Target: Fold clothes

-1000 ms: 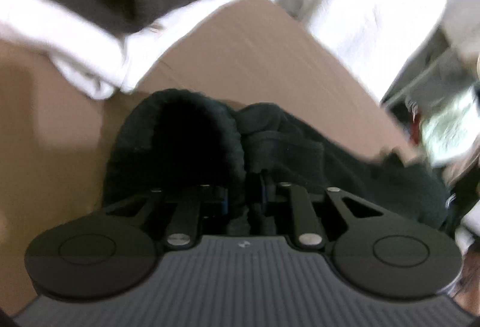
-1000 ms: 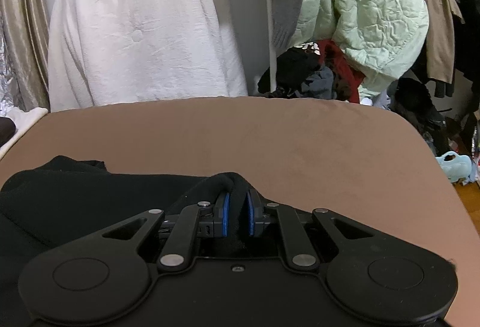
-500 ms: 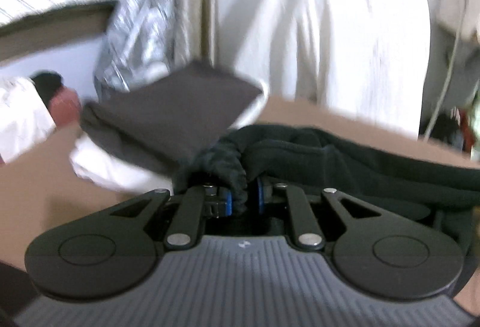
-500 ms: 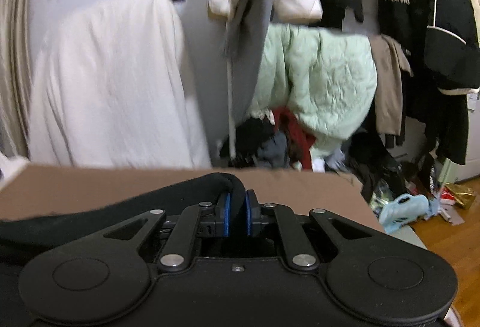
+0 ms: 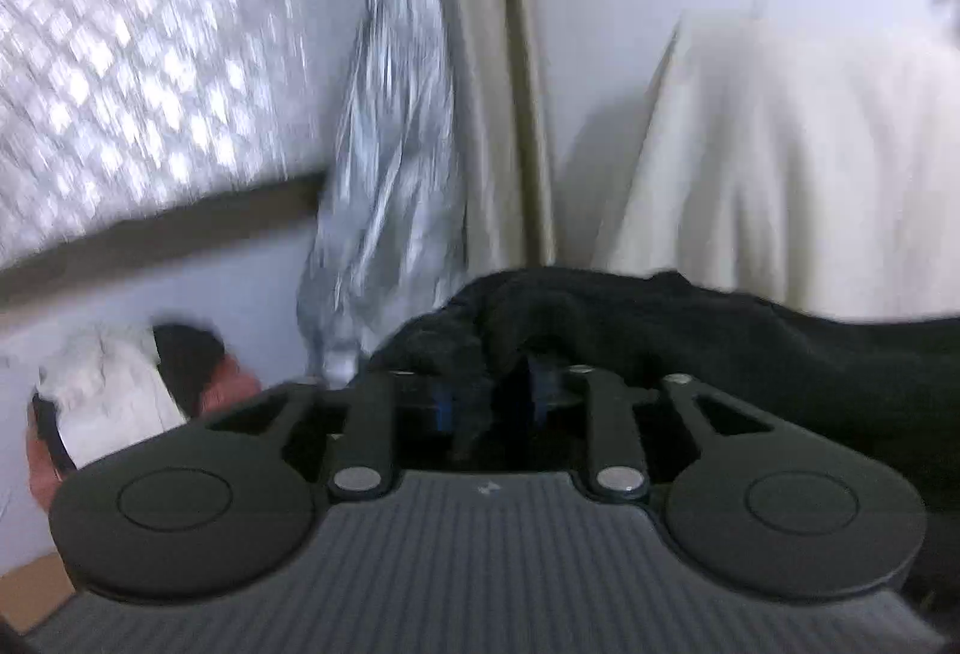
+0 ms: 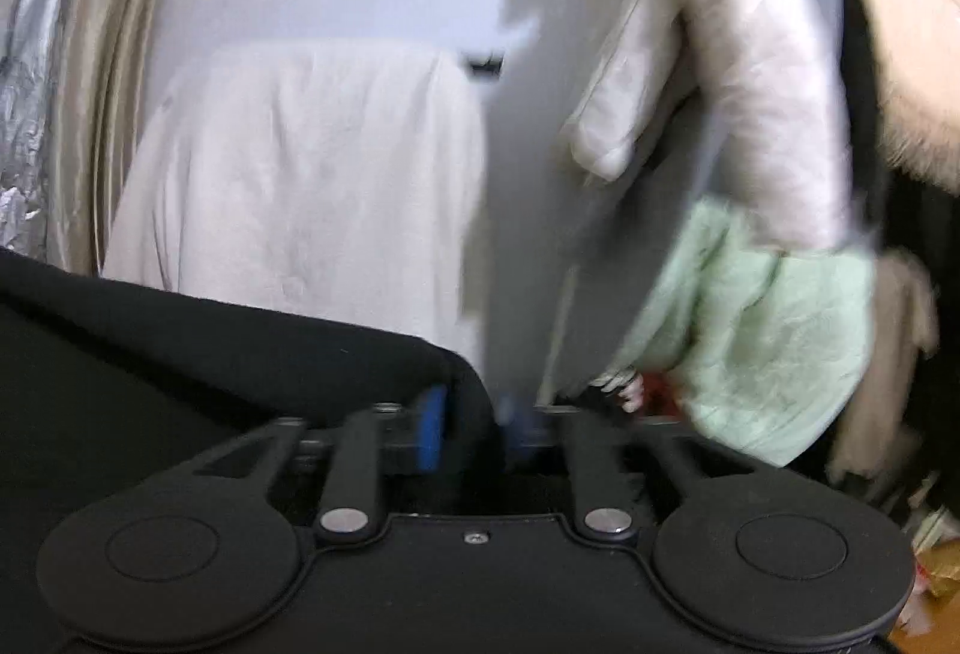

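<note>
Left wrist view: left gripper (image 5: 486, 402), jaws just opening and now part open, black garment (image 5: 690, 330) bunched between them at centre frame; whether the pads still press cannot be told. Right wrist view: right gripper (image 6: 471, 429), jaws likewise just opening, garment edge (image 6: 240, 354) lying against the left blue pad, clear of the right. White sheet (image 6: 300, 174) hangs behind

no readable text, label, brand or number on anything
</note>
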Demonstrator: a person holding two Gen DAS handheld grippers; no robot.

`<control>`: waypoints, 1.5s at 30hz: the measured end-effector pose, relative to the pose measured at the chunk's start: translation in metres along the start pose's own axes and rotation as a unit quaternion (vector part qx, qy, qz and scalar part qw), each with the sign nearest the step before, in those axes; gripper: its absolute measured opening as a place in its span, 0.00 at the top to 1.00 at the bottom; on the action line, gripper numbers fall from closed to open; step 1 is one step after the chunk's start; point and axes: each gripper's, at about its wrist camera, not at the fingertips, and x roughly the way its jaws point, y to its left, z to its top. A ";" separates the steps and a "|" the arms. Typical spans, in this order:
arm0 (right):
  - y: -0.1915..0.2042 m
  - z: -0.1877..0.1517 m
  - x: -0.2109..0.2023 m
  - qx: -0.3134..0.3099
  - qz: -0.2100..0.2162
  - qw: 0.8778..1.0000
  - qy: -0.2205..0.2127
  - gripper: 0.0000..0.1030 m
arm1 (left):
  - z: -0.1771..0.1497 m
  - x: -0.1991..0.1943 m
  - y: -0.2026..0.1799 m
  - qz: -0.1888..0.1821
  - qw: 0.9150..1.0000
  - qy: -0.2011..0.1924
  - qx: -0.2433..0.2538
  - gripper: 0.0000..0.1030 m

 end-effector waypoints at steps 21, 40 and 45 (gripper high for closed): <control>0.028 -0.227 -0.078 0.194 0.255 0.921 0.220 0.40 | -0.246 -0.058 0.032 -0.039 0.988 0.151 0.012 0.27; 0.126 -0.280 -0.102 -0.006 0.229 0.930 0.288 0.37 | -0.263 -0.043 0.062 -0.124 0.963 0.212 -0.115 0.43; 0.139 -0.277 -0.099 0.004 0.220 0.951 0.216 0.47 | -0.262 -0.055 0.047 -0.047 0.982 0.177 -0.047 0.96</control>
